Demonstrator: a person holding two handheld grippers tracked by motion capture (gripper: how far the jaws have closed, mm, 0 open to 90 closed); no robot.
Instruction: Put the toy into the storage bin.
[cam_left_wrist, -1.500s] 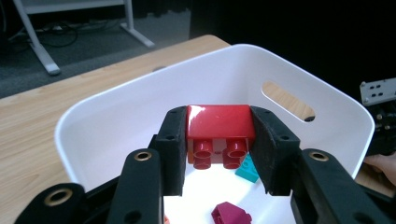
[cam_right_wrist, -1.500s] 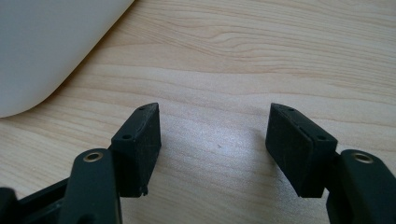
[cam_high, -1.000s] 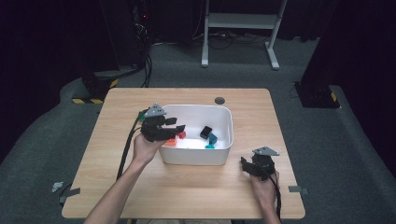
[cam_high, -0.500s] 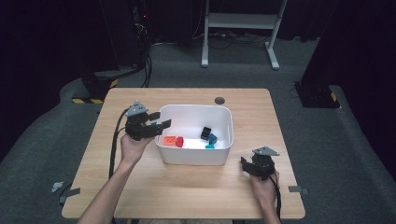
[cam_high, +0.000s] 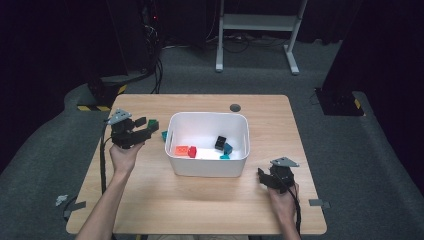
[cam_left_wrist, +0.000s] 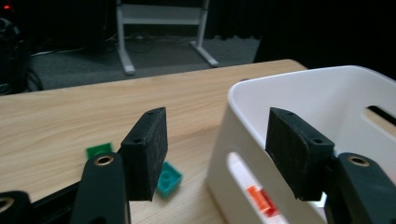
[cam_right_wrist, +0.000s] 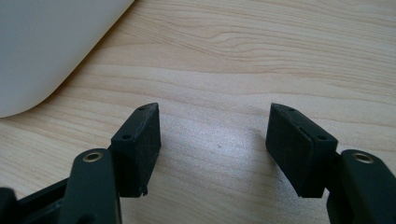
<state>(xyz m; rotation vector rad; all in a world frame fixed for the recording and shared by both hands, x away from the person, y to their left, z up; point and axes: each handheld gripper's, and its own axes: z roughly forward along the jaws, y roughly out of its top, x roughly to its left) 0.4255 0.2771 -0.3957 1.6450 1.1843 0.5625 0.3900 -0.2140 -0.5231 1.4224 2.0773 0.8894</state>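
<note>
A white plastic bin is seen at the centre of a wooden table, and small toy bricks are being gathered into it. Four bricks are already lodged inside: an orange brick touching a red brick toward nine o'clock of the bin floor, and a black brick with a blue brick just beside it toward three o'clock. A scrap of teal lies just below those, too small to be told apart.

Two bricks are left outside, at nine o'clock from the bin: a teal brick just beside the bin wall, and a dark green brick a little farther off, near the left gripper. By this judgement, most of the sorting is done.

The left gripper's jaws have just been opening and are spread, with nothing between them; it is held above the table, aimed toward the loose bricks. The right gripper is rested at four o'clock from the bin, jaws released and empty over bare wood.

Open table is left at six o'clock from the bin. The bin's wall stands close to the teal brick, so room for a jaw there is judged tight.
</note>
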